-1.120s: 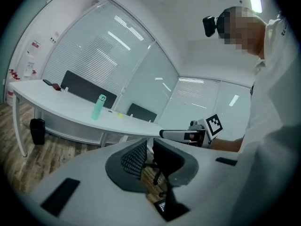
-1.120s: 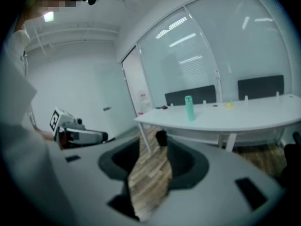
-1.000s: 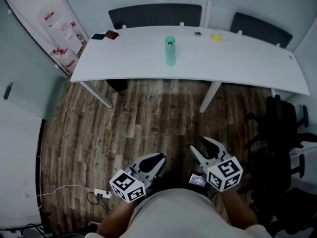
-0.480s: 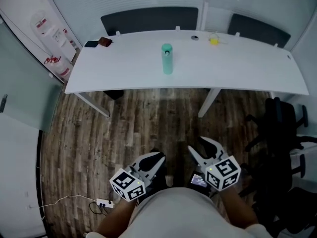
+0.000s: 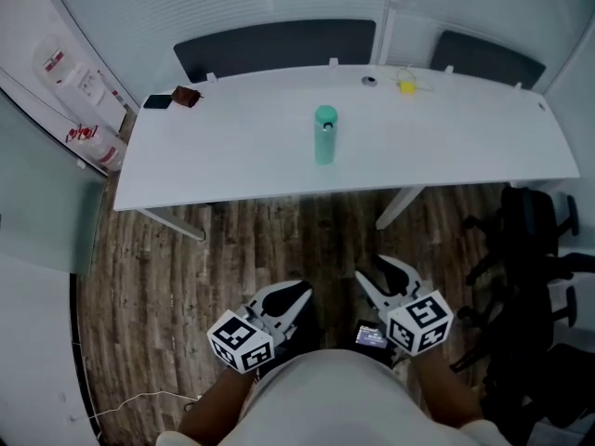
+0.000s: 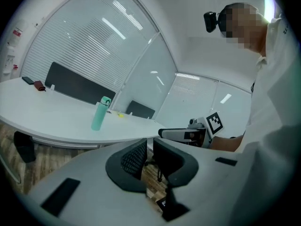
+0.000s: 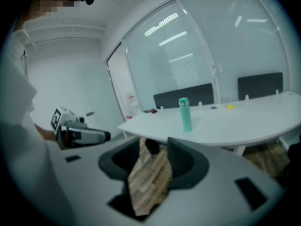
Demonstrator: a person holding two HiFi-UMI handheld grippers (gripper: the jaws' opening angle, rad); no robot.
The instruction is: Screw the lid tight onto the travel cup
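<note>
The white table (image 5: 232, 151) and the green travel cup (image 5: 324, 139) on it now sit lower in my head view, nearer the frame's middle.

Travel cup (image 5: 324, 137): lid (image 5: 325, 114) seam too small to judge, seemingly seated; black chair (image 5: 532, 249) cut by right edge.

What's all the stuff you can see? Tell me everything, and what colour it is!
Long curved table: one, white, across the room.
Tall travel cup with lid: one, teal, upright mid-table.
Small yellow object: one, table's far edge.
Small round object: one, dark, beside the yellow one.
Flat black item, reddish-brown item: one each, table's far left corner.
Chair backs: two, dark, behind the table.
Office chair: one, black, floor at right.
Plank floor: brown wood.
Left gripper: grey, jaws close together, empty.
Right gripper: grey, jaws apart, empty.
</note>
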